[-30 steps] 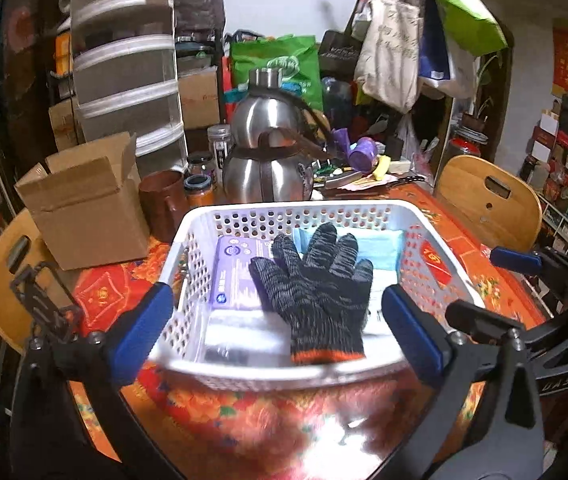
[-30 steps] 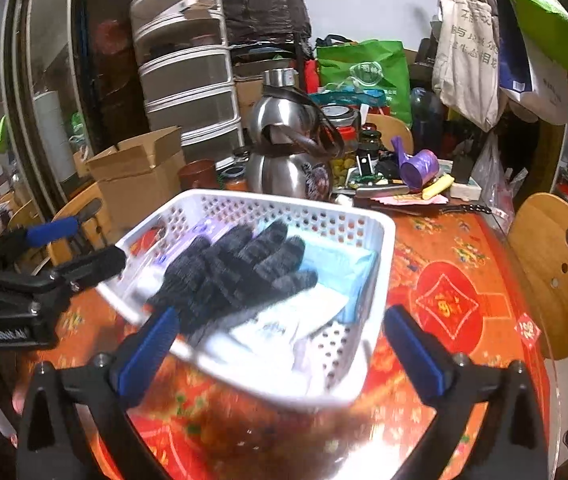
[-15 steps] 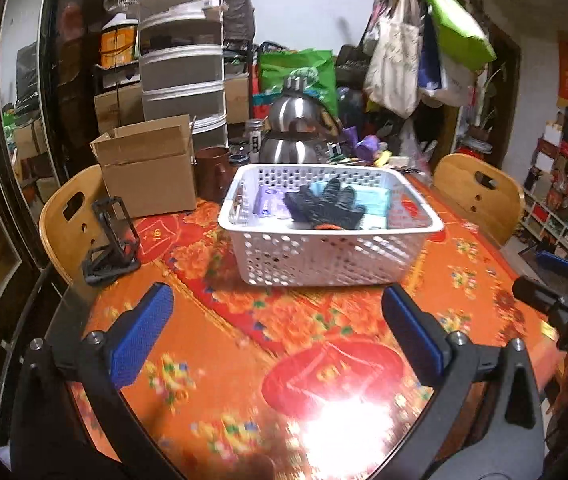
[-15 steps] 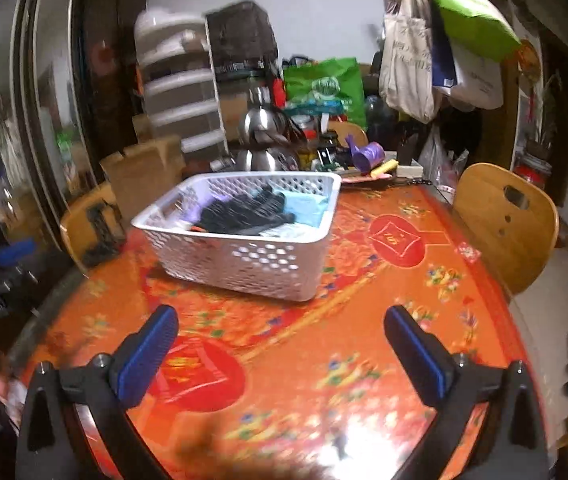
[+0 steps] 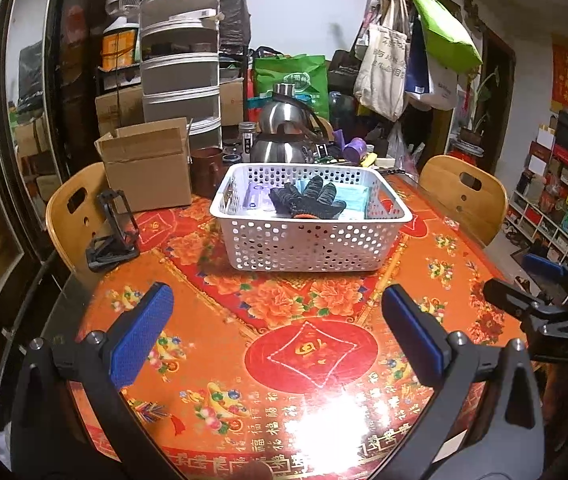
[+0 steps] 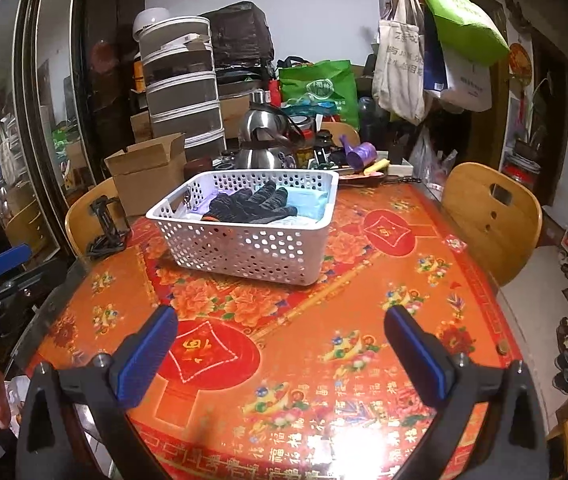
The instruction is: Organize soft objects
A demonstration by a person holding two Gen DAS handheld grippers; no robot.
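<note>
A white perforated basket (image 5: pixel 307 242) (image 6: pixel 252 252) stands on the round table with the orange-red cloth. In it lies a dark knitted glove (image 5: pixel 307 201) (image 6: pixel 254 205) on top of a light blue pack (image 5: pixel 353 195) (image 6: pixel 307 202) and a purple pack (image 5: pixel 256 196). My left gripper (image 5: pixel 278 334) is open and empty, held back from the basket near the table's front edge. My right gripper (image 6: pixel 282 354) is open and empty, also well short of the basket. Each gripper shows at the edge of the other's view.
Behind the basket stand a steel kettle (image 5: pixel 284 136), a cardboard box (image 5: pixel 148 164), a brown cup (image 5: pixel 207 166) and jars. A black phone stand (image 5: pixel 112 226) sits at the left. Wooden chairs (image 5: pixel 463 196) (image 5: pixel 76 216) flank the table.
Both grippers have pulled back from the basket toward the table's front edge. The basket, held close a second ago, now stands alone on the table with the glove inside.
</note>
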